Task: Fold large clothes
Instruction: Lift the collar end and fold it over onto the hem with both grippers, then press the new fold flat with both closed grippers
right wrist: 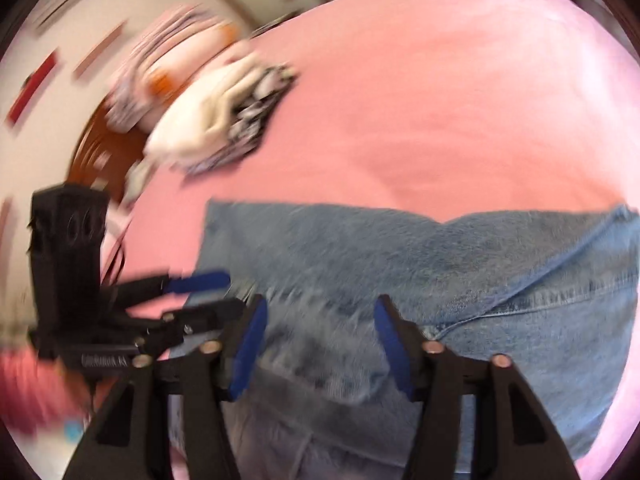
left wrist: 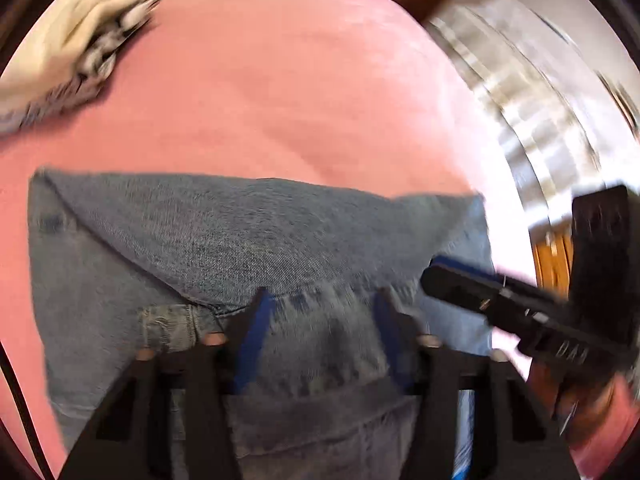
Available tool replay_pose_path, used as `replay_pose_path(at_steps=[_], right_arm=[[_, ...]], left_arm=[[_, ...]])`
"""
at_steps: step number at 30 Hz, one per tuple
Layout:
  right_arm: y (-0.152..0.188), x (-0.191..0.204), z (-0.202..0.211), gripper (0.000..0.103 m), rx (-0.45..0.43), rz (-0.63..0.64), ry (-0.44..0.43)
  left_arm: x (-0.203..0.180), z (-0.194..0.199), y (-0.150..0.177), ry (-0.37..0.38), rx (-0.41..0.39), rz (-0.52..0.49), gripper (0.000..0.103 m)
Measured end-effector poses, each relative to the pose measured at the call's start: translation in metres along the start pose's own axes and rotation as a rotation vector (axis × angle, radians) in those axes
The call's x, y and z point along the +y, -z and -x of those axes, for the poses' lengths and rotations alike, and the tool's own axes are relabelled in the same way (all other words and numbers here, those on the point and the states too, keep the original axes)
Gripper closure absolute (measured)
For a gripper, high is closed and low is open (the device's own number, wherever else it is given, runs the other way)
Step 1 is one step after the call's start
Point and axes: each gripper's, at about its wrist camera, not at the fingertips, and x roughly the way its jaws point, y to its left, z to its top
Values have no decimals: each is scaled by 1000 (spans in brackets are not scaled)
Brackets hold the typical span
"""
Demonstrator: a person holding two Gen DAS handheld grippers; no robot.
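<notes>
Jeans (left wrist: 168, 248), folded on the pink sheet (left wrist: 280, 80), lie just beneath each spread, empty hand-held gripper (left wrist: 320, 304).

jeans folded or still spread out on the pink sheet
Folded: the jeans lie as a compact rectangle with layers overlapping and a doubled far edge, on the pink sheet.

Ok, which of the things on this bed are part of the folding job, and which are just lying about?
Part of the job:
- folded denim jeans, lying on the pink sheet
- left gripper, open above the jeans
- right gripper, open above the jeans

Lying about:
- cream and black-and-white clothes pile, apart from the jeans
- pink bed sheet
</notes>
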Motion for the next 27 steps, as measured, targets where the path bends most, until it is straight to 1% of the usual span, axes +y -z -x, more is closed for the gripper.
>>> replay_pose_path(at_steps=[1, 2, 3, 4, 5, 7, 9, 12, 17, 19, 20, 23, 25, 27], right_arm=[[2, -2, -6, 70, -12, -37, 2], [3, -4, -11, 78, -22, -65, 8], [4, -6, -14, 85, -30, -77, 17], [7, -6, -19, 92, -43, -81, 25], [10, -7, -24, 93, -58, -80, 21], [16, -9, -33, 100, -67, -88, 6], [21, -13, -42, 101, -53, -92, -21], [30, -18, -52, 103, -17, -91, -26], [52, -25, -55, 103, 44, -12, 43], [58, -30, -52, 103, 55, -23, 39], [60, -32, -51, 103, 56, -26, 33], [60, -30, -50, 103, 60, 21, 60], [57, -30, -49, 103, 65, 20, 60], [54, -28, -44, 103, 56, 11, 48]], left_arm=[[3, -5, 0, 3, -9, 37, 67], [5, -10, 1, 13, -15, 60, 72], [7, -15, 2, 18, -21, 72, 75], [7, -20, 5, 11, -28, 83, 80], [6, -28, 7, 3, -27, 94, 86], [13, -38, 10, 9, -23, 131, 90], [18, -43, 17, 16, -42, 153, 91], [24, -44, 25, 29, -56, 154, 92], [32, -52, 37, -25, -17, 112, 93], [33, -52, 40, -38, -12, 90, 93], [33, -52, 41, -45, -15, 82, 95], [37, -51, 41, -67, -9, 91, 96], [37, -46, 39, -76, -13, 100, 96], [30, -39, 37, -106, -30, 69, 96]])
